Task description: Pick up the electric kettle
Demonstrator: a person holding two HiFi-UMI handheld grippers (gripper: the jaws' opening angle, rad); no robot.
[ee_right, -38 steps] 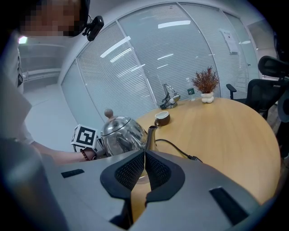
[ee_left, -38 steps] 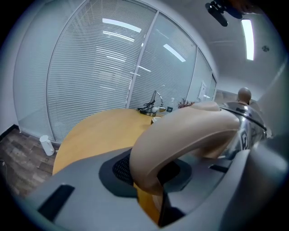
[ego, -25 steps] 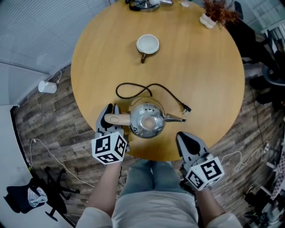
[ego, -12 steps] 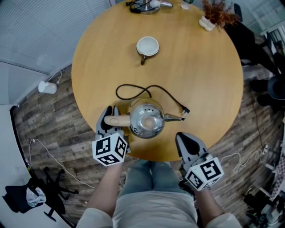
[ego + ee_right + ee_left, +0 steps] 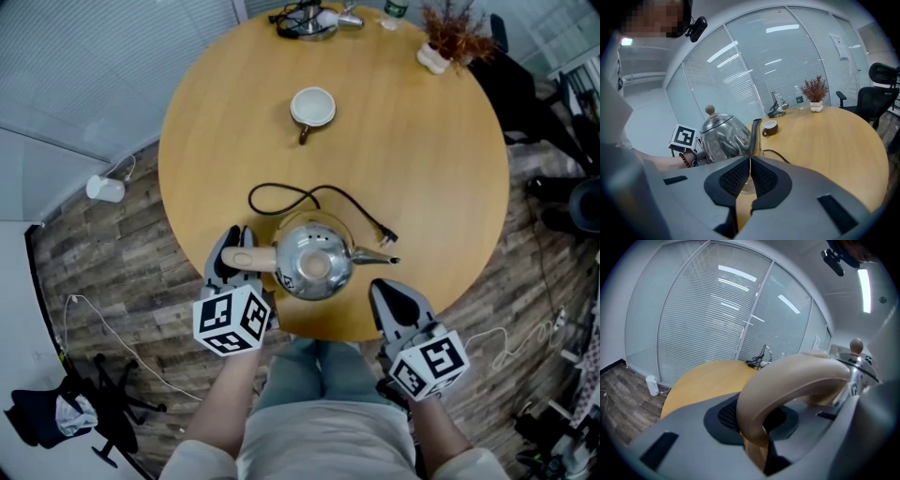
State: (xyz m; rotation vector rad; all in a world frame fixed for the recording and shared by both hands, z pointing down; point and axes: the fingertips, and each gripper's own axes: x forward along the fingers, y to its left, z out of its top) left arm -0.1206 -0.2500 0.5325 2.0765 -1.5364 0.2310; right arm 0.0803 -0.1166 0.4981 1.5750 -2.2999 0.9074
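Observation:
A shiny steel electric kettle (image 5: 315, 263) with a beige handle (image 5: 247, 260) hangs just above the near part of the round wooden table (image 5: 431, 169), spout to the right. My left gripper (image 5: 234, 248) is shut on the handle. In the left gripper view the curved handle (image 5: 787, 378) fills the gap between the grey jaws, with the kettle body (image 5: 857, 372) at the right. My right gripper (image 5: 386, 291) stays near the table's front edge, right of the kettle, shut with nothing in it. The right gripper view shows the kettle (image 5: 723, 136) ahead and to the left of it.
A black power cord (image 5: 309, 195) loops on the table behind the kettle. Farther back stands a white cup (image 5: 312, 106). A dried plant in a white pot (image 5: 448, 36) and a tangle of cables (image 5: 305, 19) sit at the far rim. Office chairs (image 5: 562, 141) stand to the right.
My left gripper has risen a little with the kettle, which now looks slightly larger in the head view. The right gripper has stayed where it was.

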